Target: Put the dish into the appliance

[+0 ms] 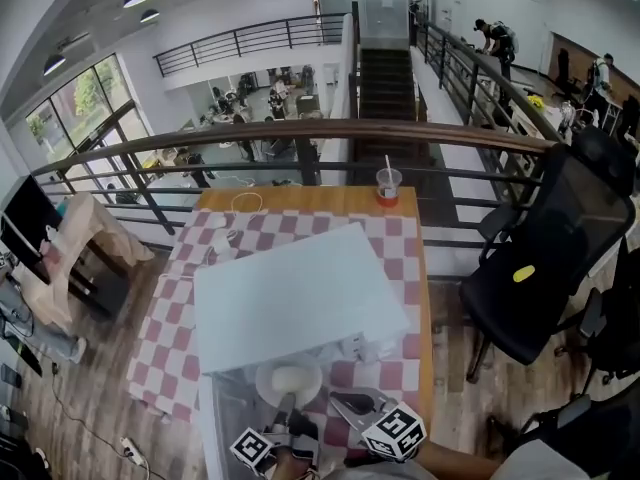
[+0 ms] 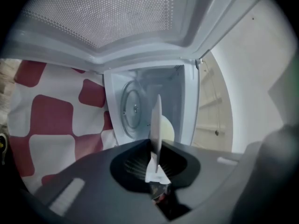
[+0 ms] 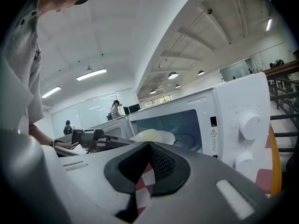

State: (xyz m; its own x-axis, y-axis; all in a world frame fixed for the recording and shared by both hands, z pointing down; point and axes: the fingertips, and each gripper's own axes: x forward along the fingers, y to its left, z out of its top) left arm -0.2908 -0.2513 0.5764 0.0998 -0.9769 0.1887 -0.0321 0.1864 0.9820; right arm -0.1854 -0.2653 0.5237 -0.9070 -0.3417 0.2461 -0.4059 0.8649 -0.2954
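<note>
**Head view: dish at the microwave's mouth**

Head view looks steeply down on a desk (image 1: 300, 200) under a red-checked cloth (image 1: 160, 338). The microwave (image 1: 295, 293) shows only its white top, so its cavity is hidden from here. Its open door (image 1: 225, 408) hangs at the lower left and is cut off by the frame edge. Just below the microwave's front edge sits the dish (image 1: 288, 378), a pale round with food on it that is hard to make out. The left gripper (image 1: 286, 408) reaches up from the bottom edge and pinches the dish's near rim. The right gripper (image 1: 350, 403) lies just beside it, angled up and leftward, clear of the dish. The person's hands are mostly out of frame.

Left gripper view shows the door's mesh (image 2: 103, 17) overhead and the turntable (image 2: 133, 108) in the cavity ahead. The dish (image 2: 156, 125) appears edge-on, and the fingers are clamped on its rim.

Right gripper view faces the microwave's front, with the dish (image 3: 152, 135) at the opening. Its own fingers are drawn together and empty, with only a sliver of cloth showing between them.
</note>
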